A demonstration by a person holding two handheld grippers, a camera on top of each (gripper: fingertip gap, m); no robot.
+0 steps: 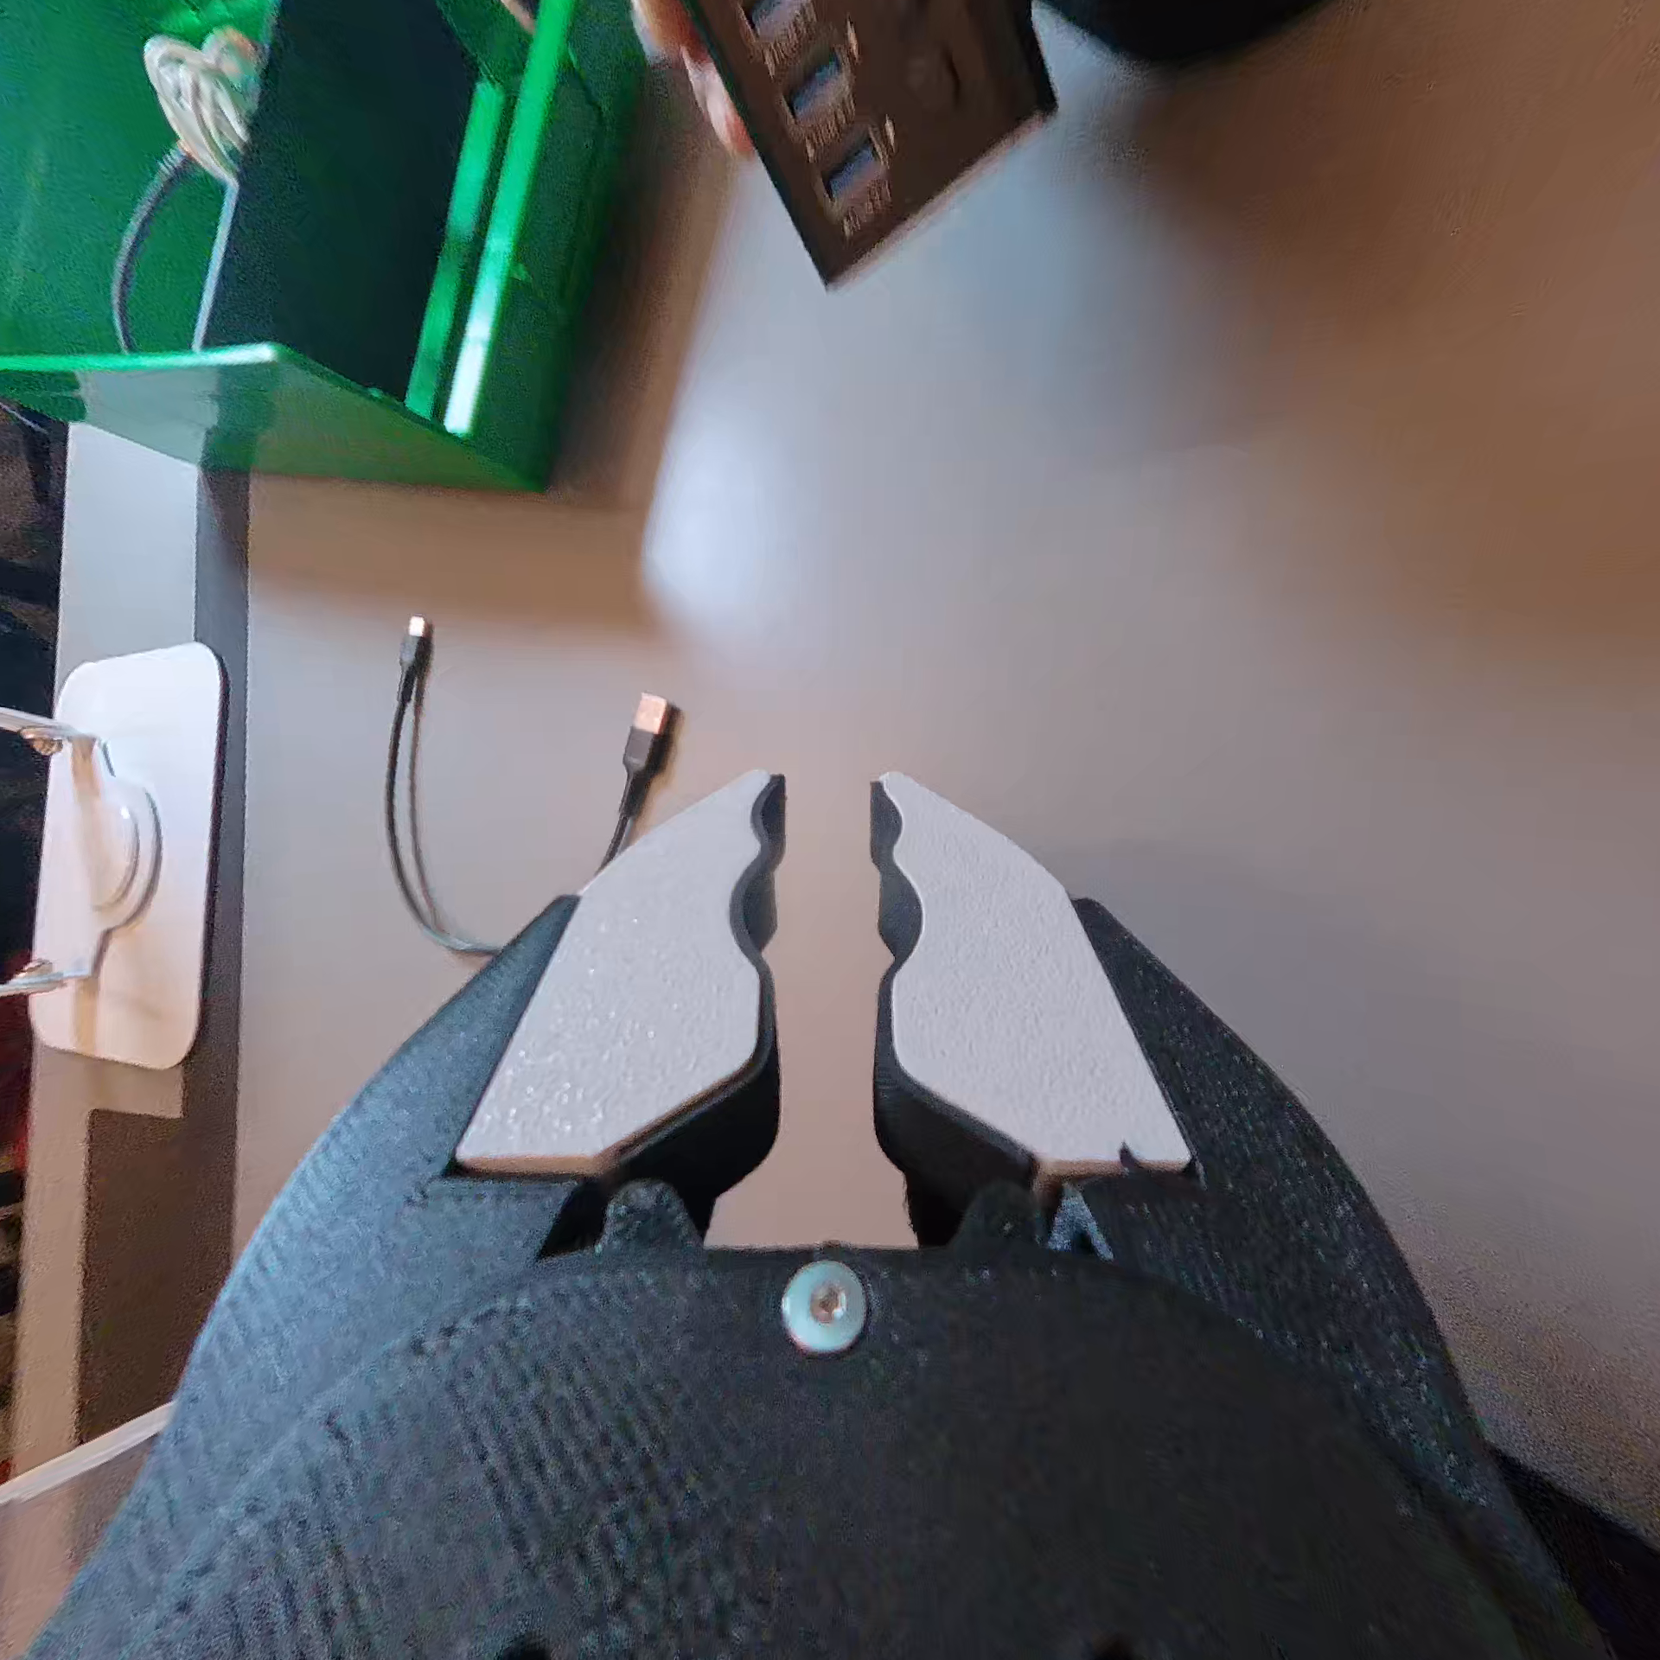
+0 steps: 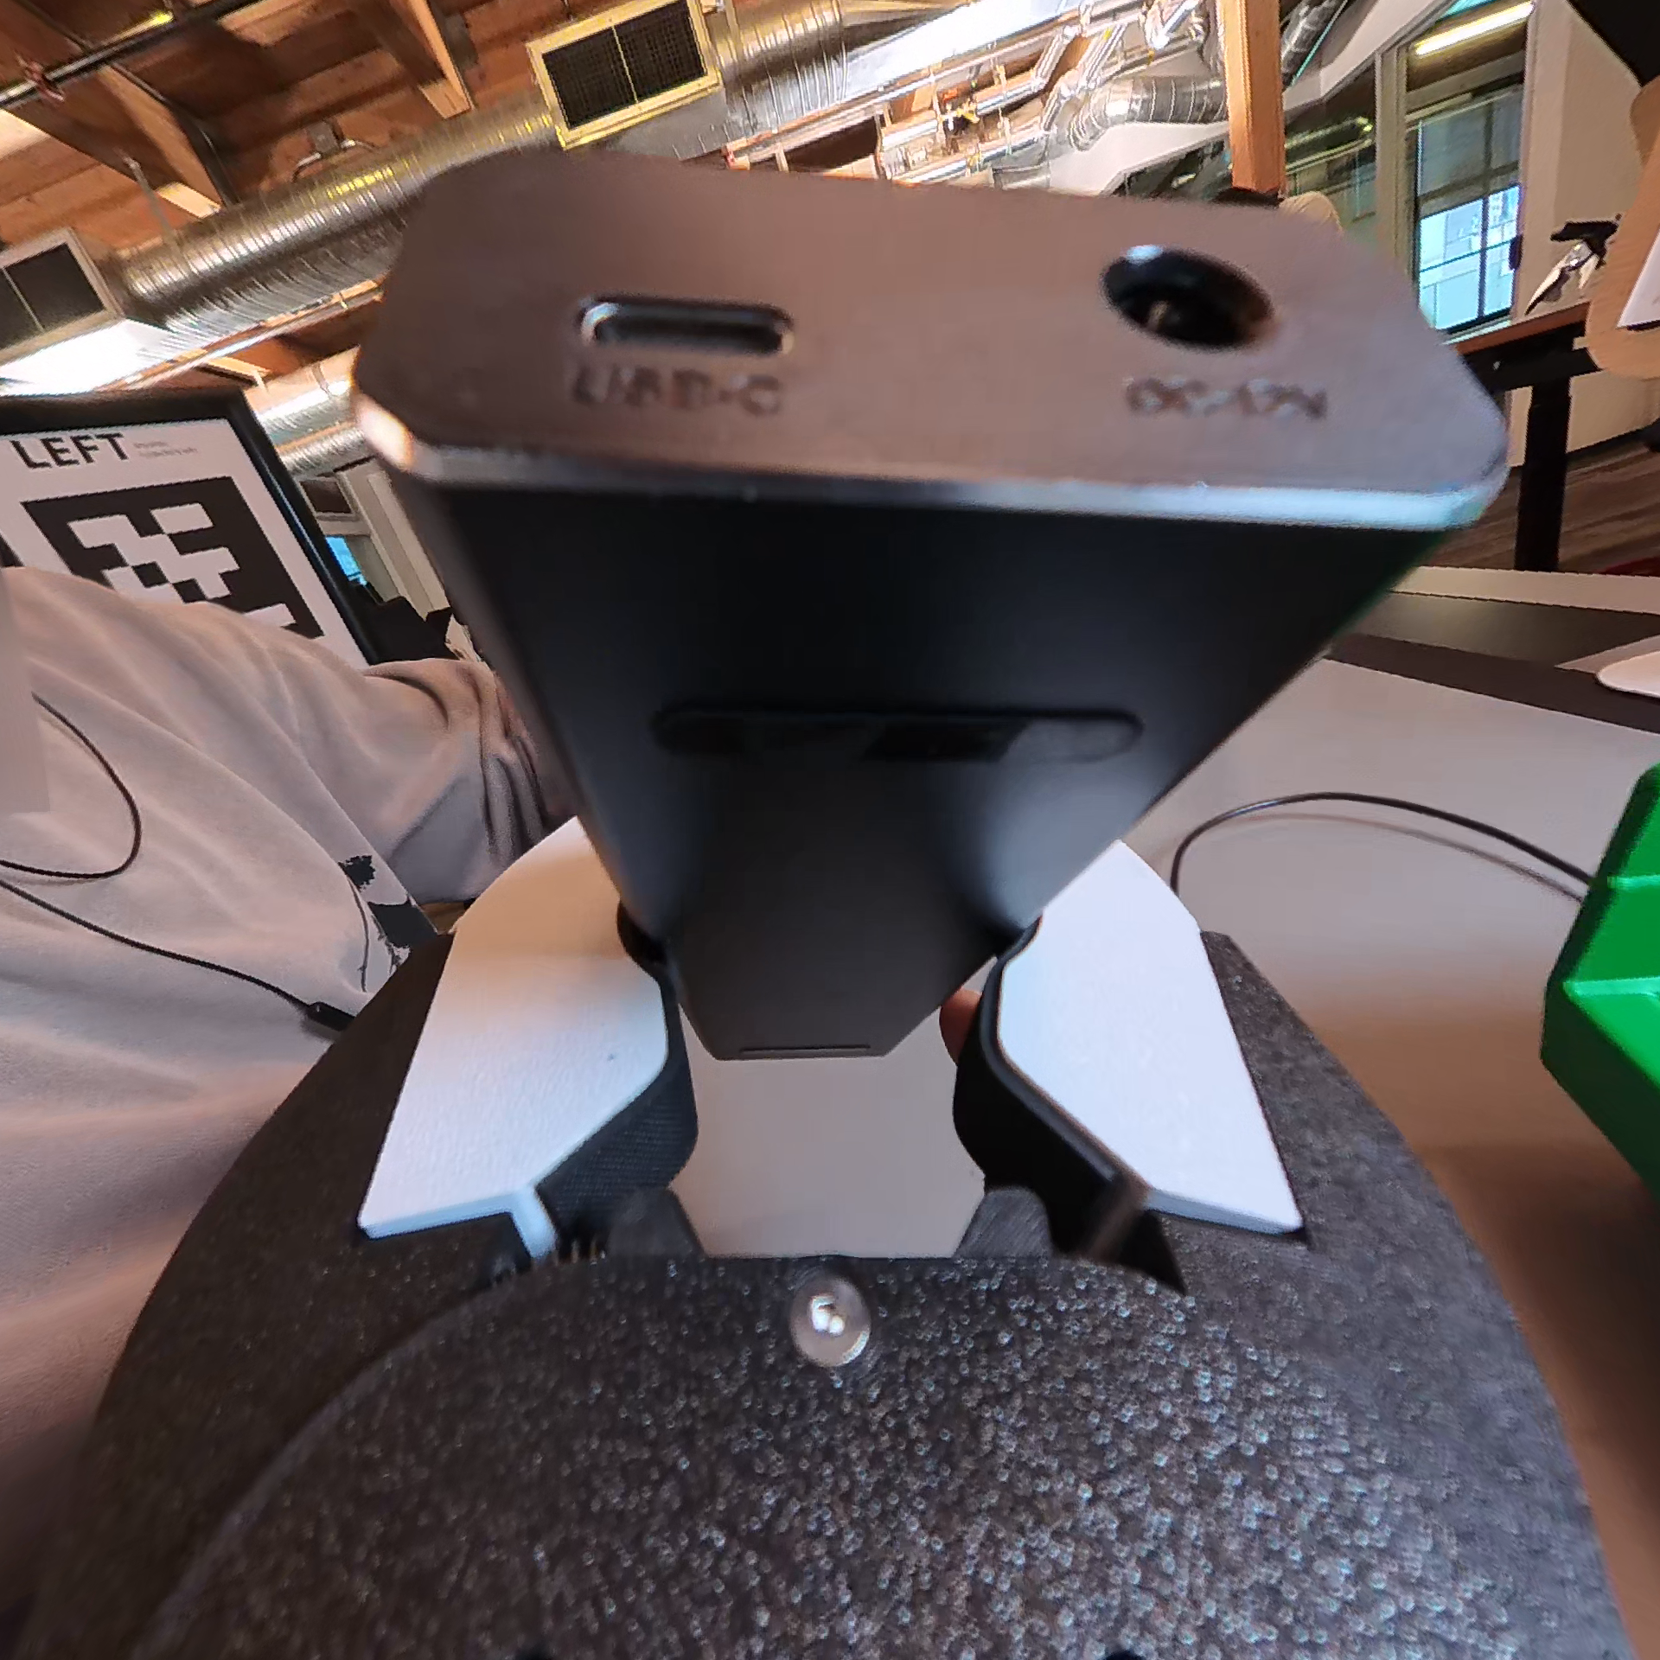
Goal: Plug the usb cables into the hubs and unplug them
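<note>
The right gripper [image 2: 822, 979] is clamping the dark hub [image 2: 898, 575] upright. The left gripper [image 1: 826, 790] is hanging slightly parted, empty, with the black cable [image 1: 629, 790] lying just beside its left finger.

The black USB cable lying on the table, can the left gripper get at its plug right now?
Probably yes. The left gripper is open and empty, and the black USB cable's big plug lies on bare table just beside the left fingertip, nothing covering it. The green bin sits well clear.
</note>
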